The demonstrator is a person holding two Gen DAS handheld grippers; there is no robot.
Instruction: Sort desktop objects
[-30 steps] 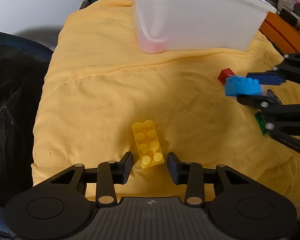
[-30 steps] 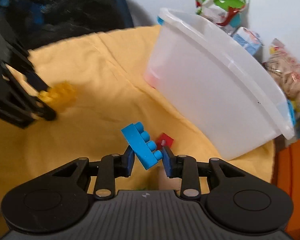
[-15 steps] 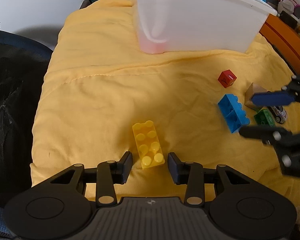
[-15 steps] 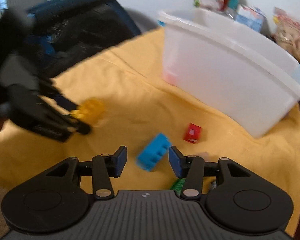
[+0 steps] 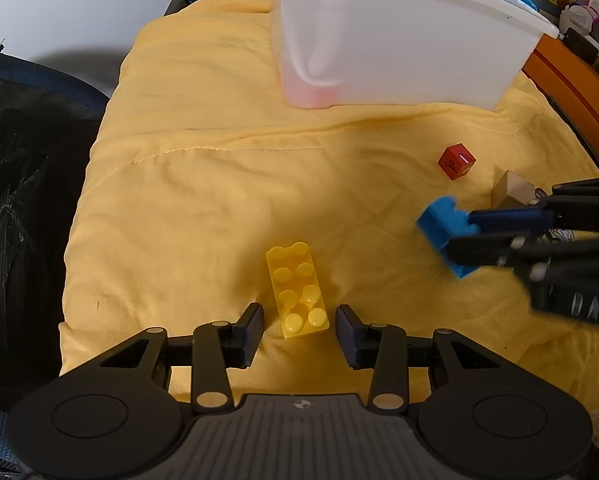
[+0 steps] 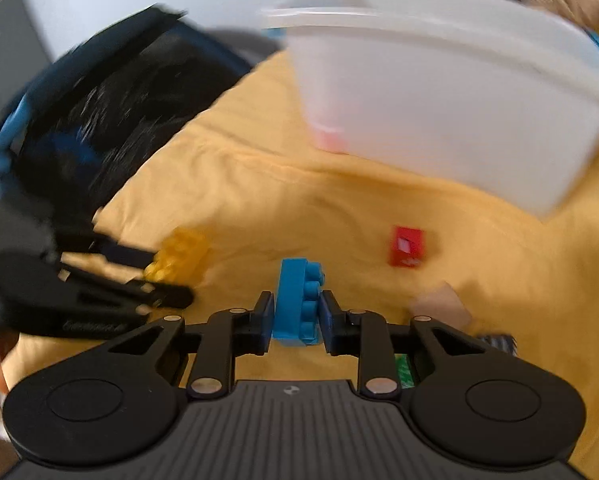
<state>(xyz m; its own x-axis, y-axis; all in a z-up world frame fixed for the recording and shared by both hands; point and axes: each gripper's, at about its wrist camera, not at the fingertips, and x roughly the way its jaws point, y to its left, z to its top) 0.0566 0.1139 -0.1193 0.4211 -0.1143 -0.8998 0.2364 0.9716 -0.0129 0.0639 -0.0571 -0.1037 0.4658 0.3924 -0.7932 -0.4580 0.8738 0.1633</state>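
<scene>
Your left wrist view gives the sharp picture: yellow cloth (image 5: pixel 203 184) across the whole surface, the white bin (image 5: pixel 395 36) standing at its far edge, an orange case (image 5: pixel 575 92) beyond the bin on the right. The right wrist view is motion-blurred but adds what the left cannot: a green piece (image 6: pixel 402 372) tucked under your right gripper's linkage, and the blue brick's studs facing sideways toward one pad.

Yellow brick (image 5: pixel 298 290): eight studs up, lying flat on the cloth, long axis pointing away from the camera, near end between your left gripper's fingertips. Blue brick (image 6: pixel 297 304): turned on edge, clear of the cloth in the left view. Tan wooden block (image 5: pixel 511 194) sits just behind the right gripper's fingers; red cube (image 5: pixel 455 161), with white markings on its faces, sits apart between that block and the bin.

Your left gripper (image 5: pixel 298 330) points steeply down, jaws spread, gaps both sides of the yellow brick, no contact. Your right gripper (image 6: pixel 295 314) comes in from the right of the left view, jaws closing, pads pressed on both faces of the blue brick.
</scene>
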